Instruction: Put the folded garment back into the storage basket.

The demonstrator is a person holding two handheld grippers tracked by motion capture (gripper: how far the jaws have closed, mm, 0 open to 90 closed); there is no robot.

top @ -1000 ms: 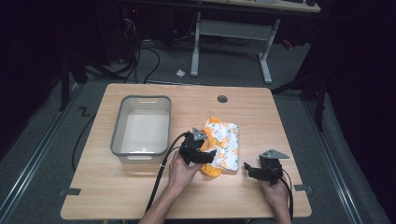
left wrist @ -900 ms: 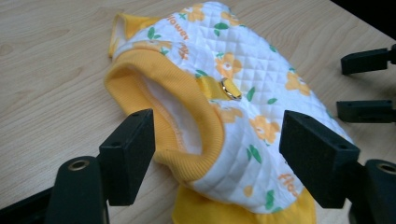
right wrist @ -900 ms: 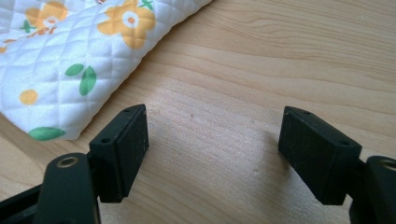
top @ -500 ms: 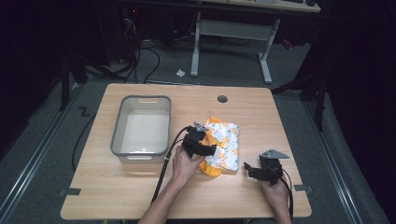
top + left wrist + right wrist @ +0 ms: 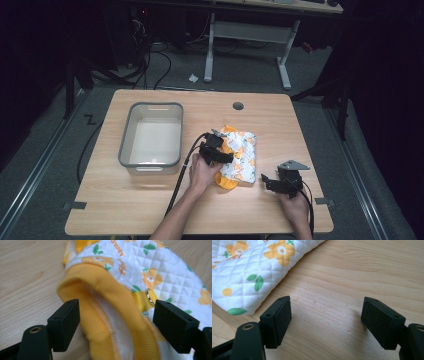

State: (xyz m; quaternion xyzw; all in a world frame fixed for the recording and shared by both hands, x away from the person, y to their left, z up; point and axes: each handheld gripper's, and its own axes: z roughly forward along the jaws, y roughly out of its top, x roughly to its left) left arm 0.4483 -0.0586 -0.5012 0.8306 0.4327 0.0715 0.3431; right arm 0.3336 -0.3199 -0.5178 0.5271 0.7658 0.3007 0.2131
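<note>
Rig look: two black handheld grippers, bare forearms, no sleeves in frame.

Left gripper (image 5: pixel 216 148) – matte black body, thick black cable trailing back along the forearm; jaws are black rectangular blocks with small holes in the faces, brass-coloured eyelet on the left arm link. Right gripper (image 5: pixel 280 181) – same black build and same block jaws, grey three-cornered plate on top, thinner black cable looping past the hand (image 5: pixel 295 209).

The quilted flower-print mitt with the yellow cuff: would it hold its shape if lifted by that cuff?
Probably not. The quilted mitt looks soft and padded, so it would likely droop. Its ribbed cuff already folds loosely between the left gripper's open jaws. Seemingly light.
</note>
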